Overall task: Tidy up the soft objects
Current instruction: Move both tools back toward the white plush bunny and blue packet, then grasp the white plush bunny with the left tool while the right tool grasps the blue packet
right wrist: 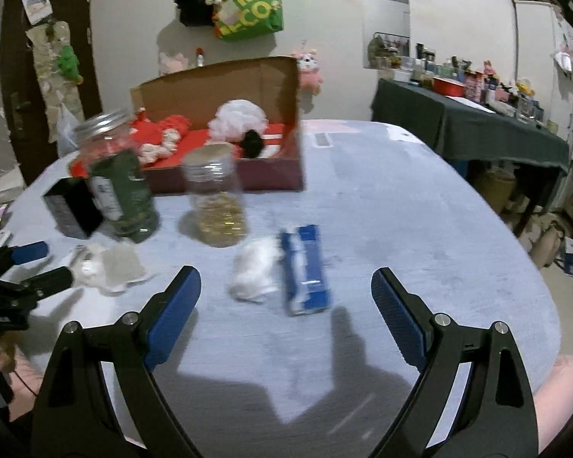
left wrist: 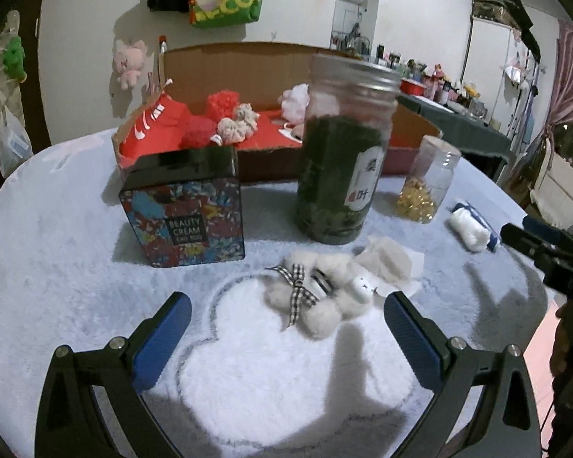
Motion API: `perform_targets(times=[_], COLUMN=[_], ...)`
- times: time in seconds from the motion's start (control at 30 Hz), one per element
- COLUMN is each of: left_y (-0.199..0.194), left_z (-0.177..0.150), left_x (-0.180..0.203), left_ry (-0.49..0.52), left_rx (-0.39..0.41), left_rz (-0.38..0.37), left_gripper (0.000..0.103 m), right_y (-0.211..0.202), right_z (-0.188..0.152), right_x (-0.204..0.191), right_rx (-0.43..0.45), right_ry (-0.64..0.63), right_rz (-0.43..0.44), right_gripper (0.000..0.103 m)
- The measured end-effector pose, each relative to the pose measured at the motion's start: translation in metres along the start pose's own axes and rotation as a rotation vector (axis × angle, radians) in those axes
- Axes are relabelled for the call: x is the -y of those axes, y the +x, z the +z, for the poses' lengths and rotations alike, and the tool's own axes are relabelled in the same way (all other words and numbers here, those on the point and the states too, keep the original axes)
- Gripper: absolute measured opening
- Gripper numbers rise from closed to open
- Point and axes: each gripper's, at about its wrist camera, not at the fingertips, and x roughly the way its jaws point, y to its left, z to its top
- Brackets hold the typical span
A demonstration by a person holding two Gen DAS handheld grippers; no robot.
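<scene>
A small white plush toy (left wrist: 317,297) with a checked ribbon lies on the pale fluffy tablecloth (left wrist: 76,267), just ahead of my left gripper (left wrist: 286,301), which is open and holds nothing. A crumpled white tissue (left wrist: 389,263) lies beside the toy. A white cotton roll in blue wrapping (right wrist: 282,271) lies ahead of my right gripper (right wrist: 286,278), open and apart from it. At the back stands an open cardboard box (left wrist: 248,65) with red, pink and beige soft things inside. The left gripper shows at the left edge (right wrist: 38,263) in the right wrist view.
A patterned "Beauty Cream" tin (left wrist: 183,210), a tall jar of dark green leaves (left wrist: 340,156) and a small jar of gold capsules (left wrist: 428,187) stand between the grippers and the box. A cluttered dark-clothed side table (right wrist: 470,129) is at the right.
</scene>
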Motion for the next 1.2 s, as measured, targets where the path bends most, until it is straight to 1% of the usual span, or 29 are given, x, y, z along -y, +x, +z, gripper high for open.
perform_targets(times=[0.13,0.23,0.37,0.47,0.53,0.57,0.6,0.63,0.67,0.7,0.73,0.83,0.93,1.03,1.13,1.2], left_y=[0.009,0.017,0.025,0.028,0.029,0.030,0.030,0.029,0.027,0.025,0.024,0.018,0.012,0.005,-0.001,-0.005], left_z=[0.004,0.009,0.012,0.016,0.018,0.018,0.018,0.017,0.016,0.016,0.016,0.016,0.017,0.019,0.023,0.026], left_x=[0.000,0.002,0.002,0.002,0.003,0.003,0.005,0.006,0.007,0.008,0.008,0.005,0.003,0.002,0.001,0.000], left_ry=[0.007,0.023,0.043,0.054,0.069,0.076,0.085,0.100,0.114,0.126,0.128,0.115,0.110,0.112,0.117,0.116], left_rx=[-0.042,-0.074,-0.111,-0.121,-0.121,-0.122,-0.123,-0.117,-0.109,-0.103,-0.100,-0.092,-0.083,-0.075,-0.061,-0.054], left_rz=[-0.005,0.002,0.015,0.007,-0.002,-0.011,-0.024,-0.046,-0.057,-0.069,-0.074,-0.094,-0.089,-0.102,-0.105,-0.121], left_gripper=[0.103,0.103,0.103,0.101,0.094,0.091,0.084,0.073,0.066,0.057,0.055,0.051,0.050,0.050,0.050,0.050], right_y=[0.010,0.023,0.038,0.044,0.045,0.047,0.049,0.051,0.052,0.050,0.045,0.033,0.020,0.008,0.004,0.003], right_z=[0.005,0.007,0.008,0.010,0.012,0.013,0.013,0.013,0.012,0.012,0.012,0.015,0.021,0.025,0.029,0.029], right_x=[0.019,0.026,0.026,0.024,0.021,0.020,0.019,0.018,0.018,0.018,0.018,0.015,0.008,-0.005,-0.019,-0.031], right_rx=[-0.040,-0.093,-0.139,-0.138,-0.132,-0.134,-0.140,-0.154,-0.156,-0.148,-0.126,-0.084,-0.048,-0.023,-0.022,-0.027], right_ry=[0.009,0.001,-0.028,-0.046,-0.052,-0.055,-0.054,-0.049,-0.046,-0.044,-0.041,-0.035,-0.042,-0.057,-0.073,-0.088], right_rz=[-0.019,-0.025,-0.020,-0.004,0.010,0.029,0.044,0.076,0.093,0.097,0.098,0.095,0.106,0.148,0.194,0.234], right_gripper=[0.092,0.092,0.091,0.091,0.085,0.074,0.059,0.050,0.032,0.028,0.024,0.023,0.023,0.023,0.023,0.023])
